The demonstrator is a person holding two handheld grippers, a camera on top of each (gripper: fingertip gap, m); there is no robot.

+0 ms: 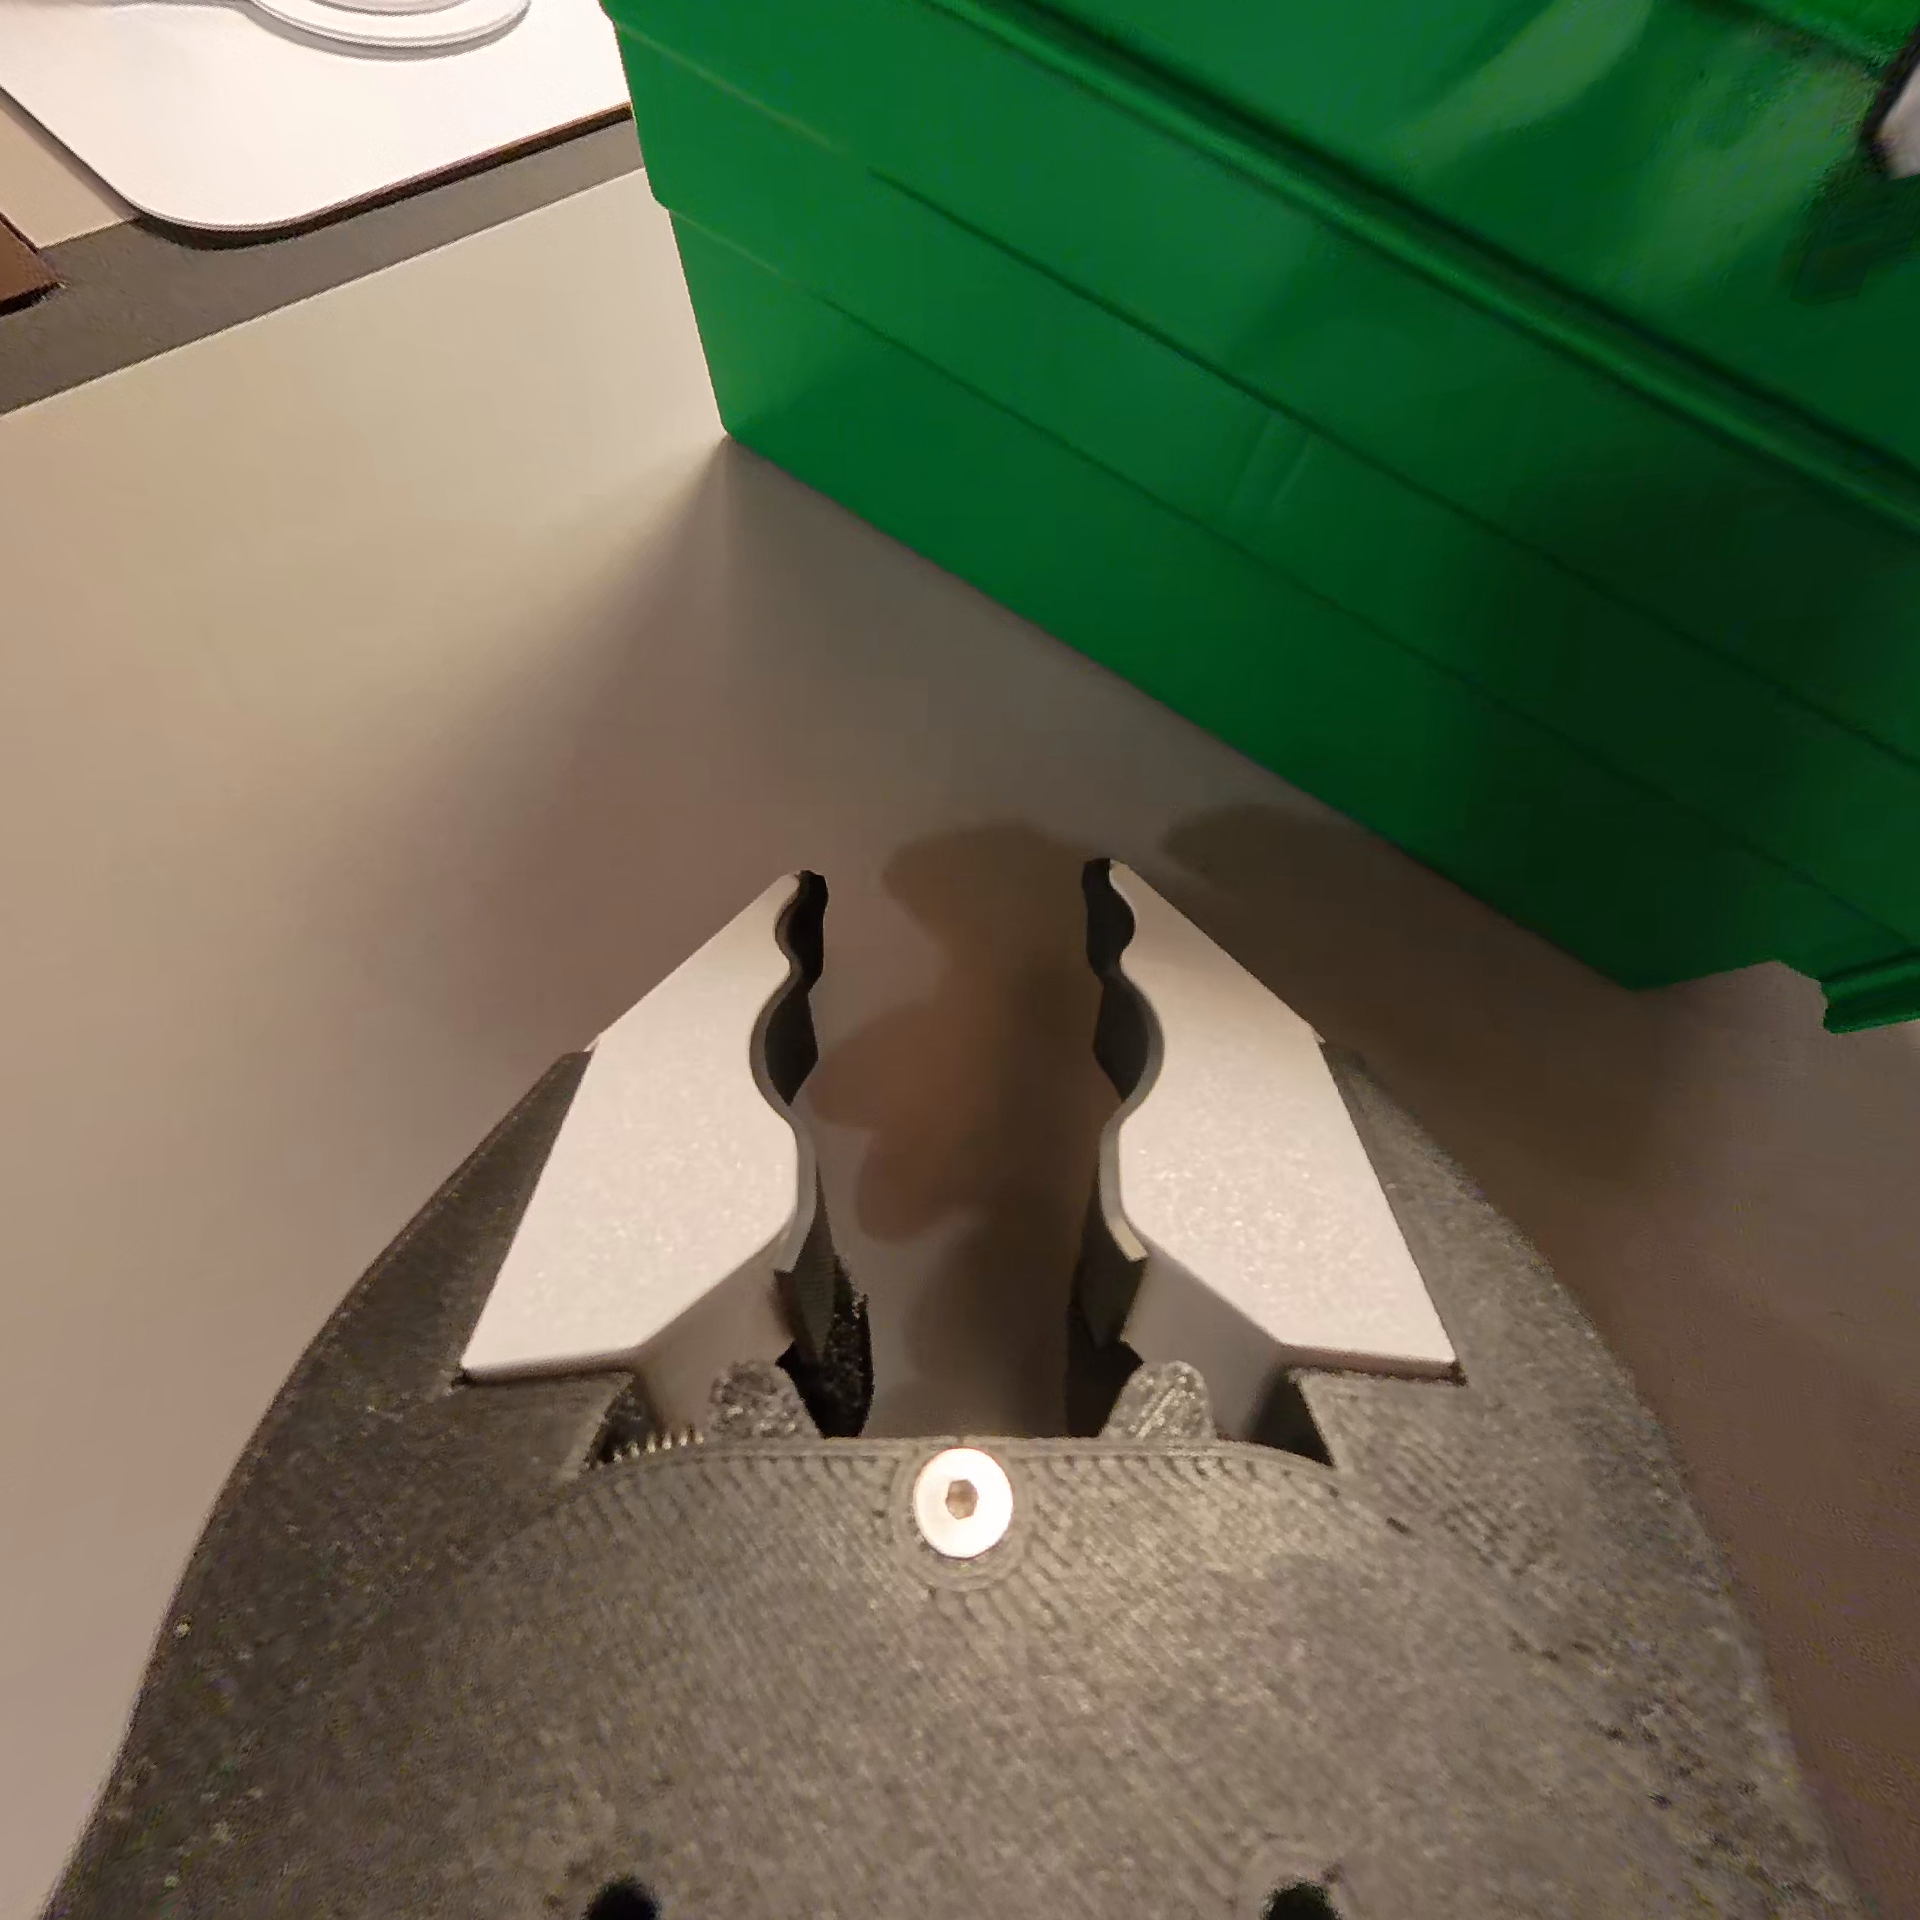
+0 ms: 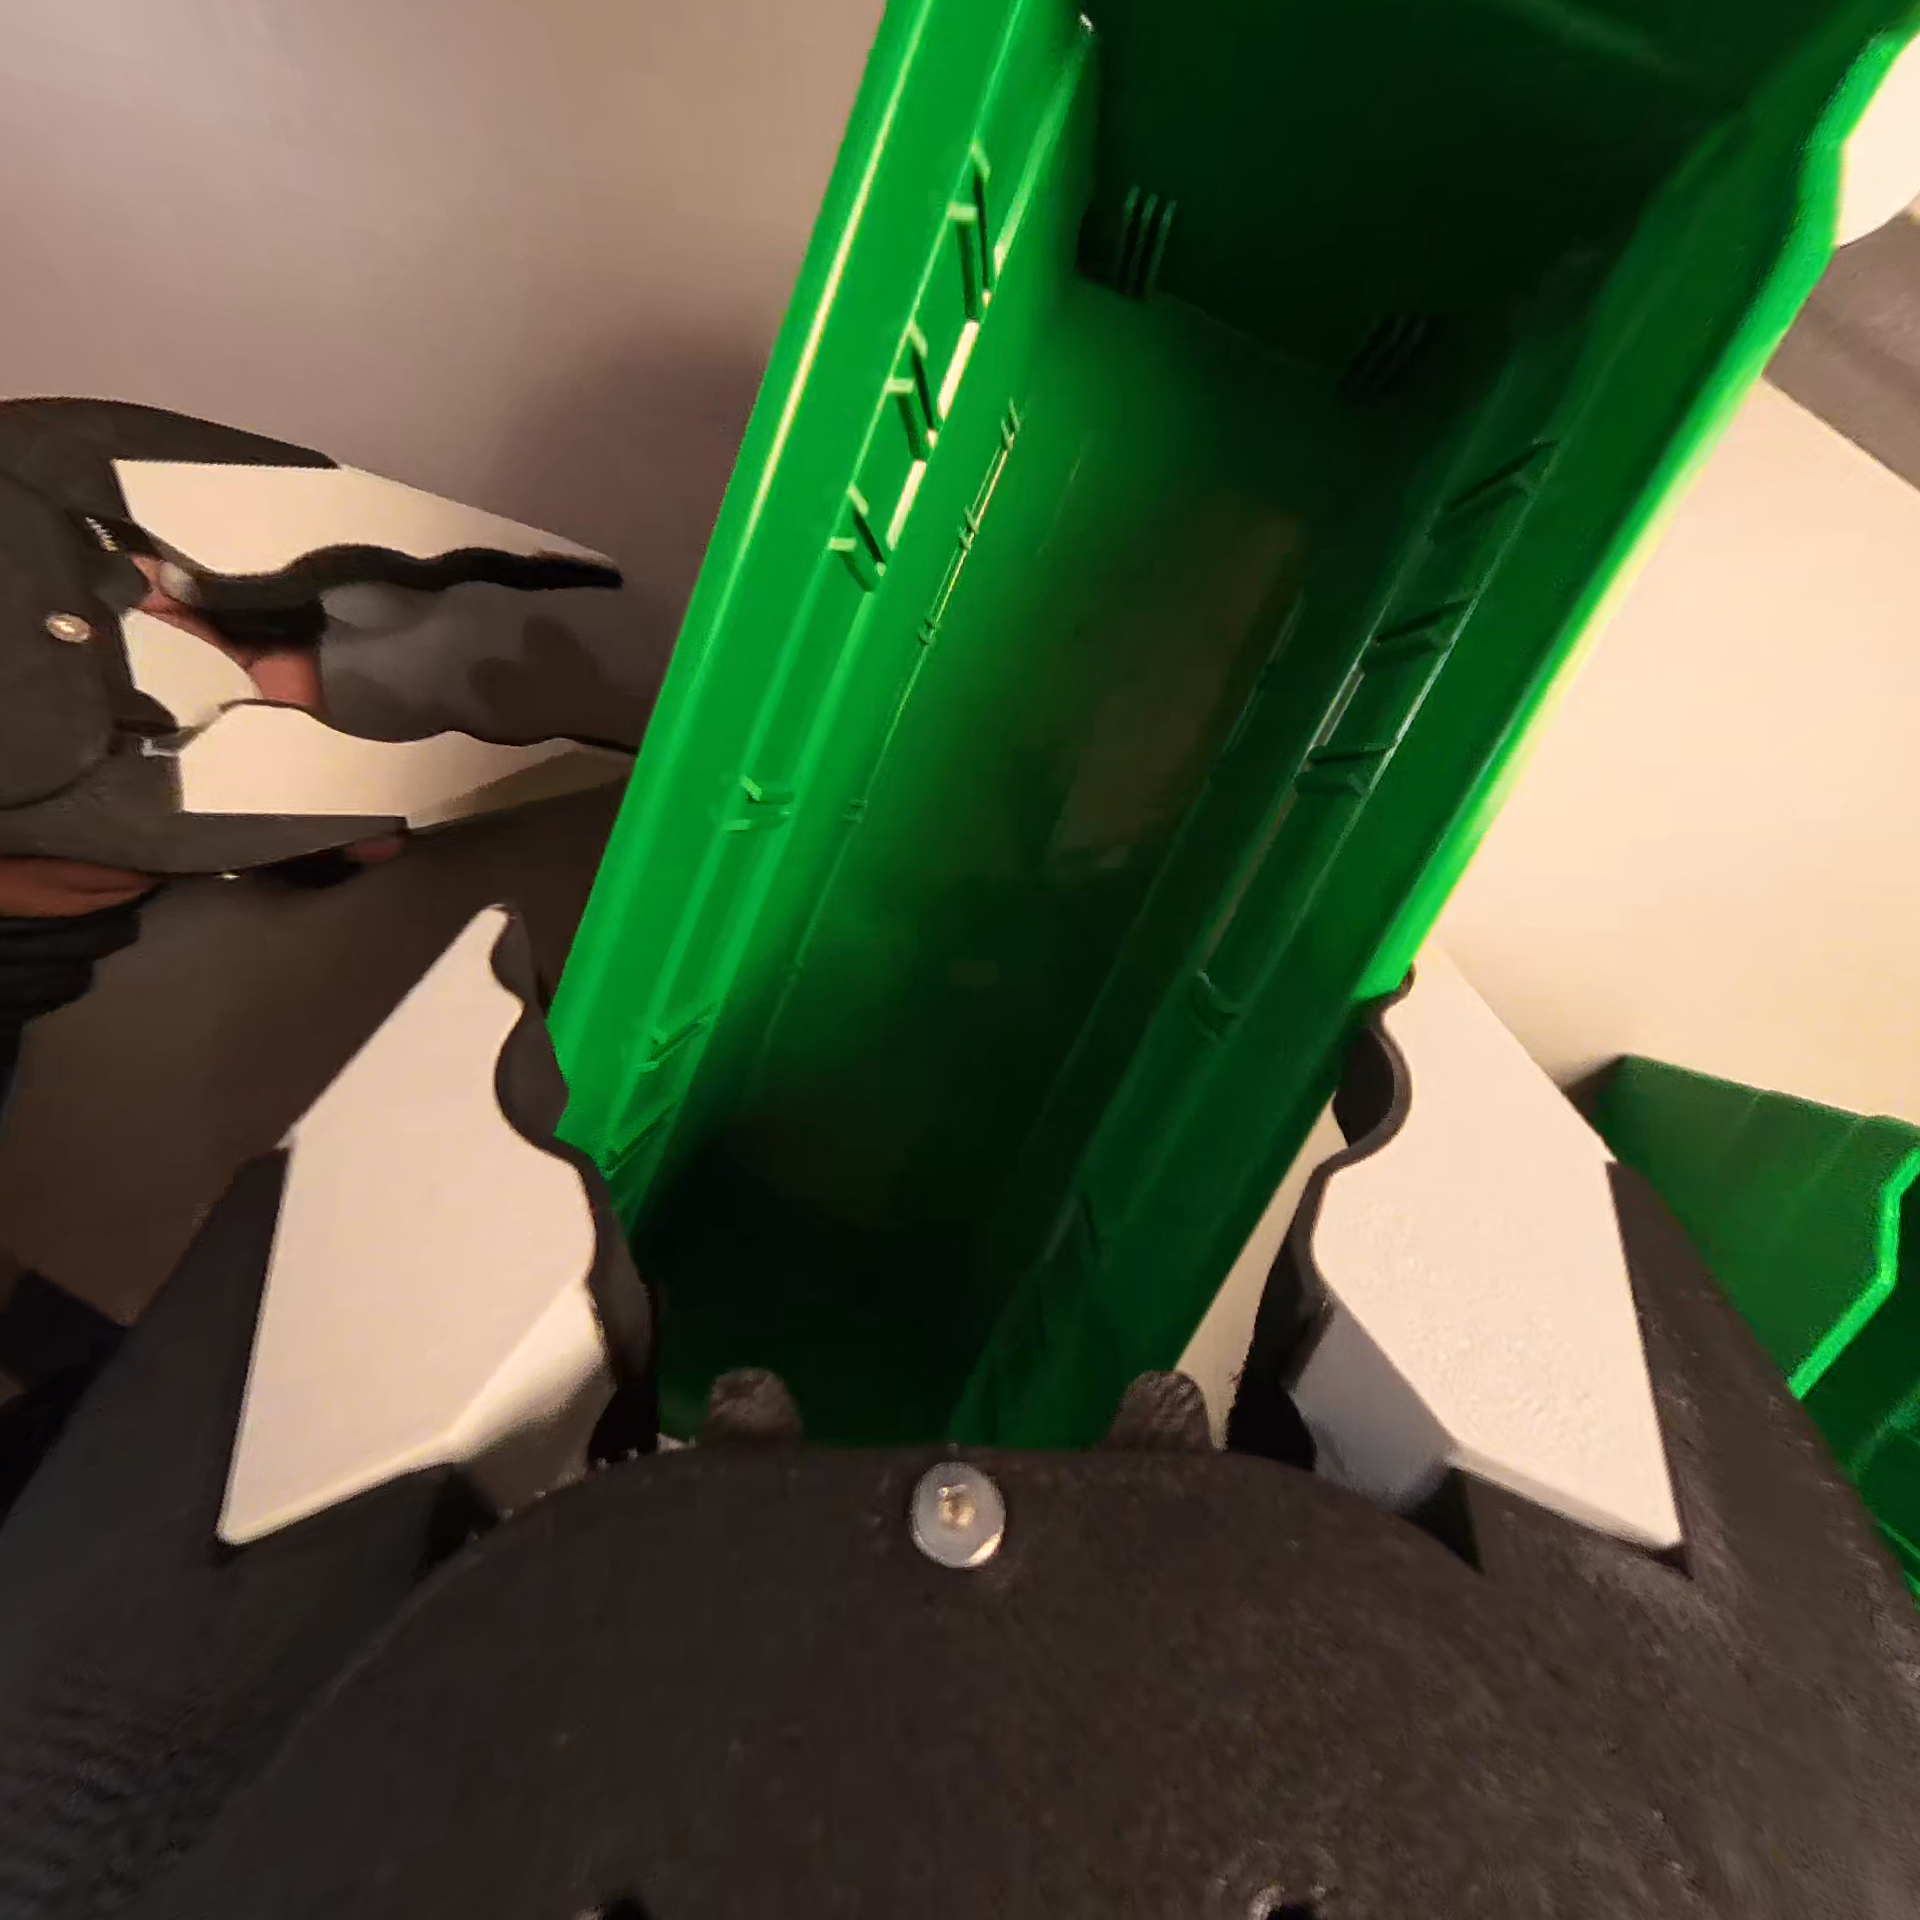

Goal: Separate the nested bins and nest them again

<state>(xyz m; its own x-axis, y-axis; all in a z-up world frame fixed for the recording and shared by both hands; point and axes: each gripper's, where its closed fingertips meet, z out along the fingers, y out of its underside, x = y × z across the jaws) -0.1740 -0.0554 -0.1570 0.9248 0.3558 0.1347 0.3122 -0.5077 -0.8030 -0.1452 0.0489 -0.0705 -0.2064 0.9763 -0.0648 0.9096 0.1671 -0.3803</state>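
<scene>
The right gripper [image 2: 956, 1049], spread wide, straddles the green bins [image 2: 1039, 779] (contact unclear). The left gripper [image 1: 954, 883], parted and empty, should steady the stack's left wall.

Left gripper [image 1: 954, 883] jaws parted, bare; right gripper [image 2: 956, 956] jaws apparently spread wide.

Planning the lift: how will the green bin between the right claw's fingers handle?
The green bin looks like thin moulded plastic, so probably light. Its ribbed walls suggest stiffness, though the open top may flex when squeezed. The glossy sides could slip against the fingers.
</scene>
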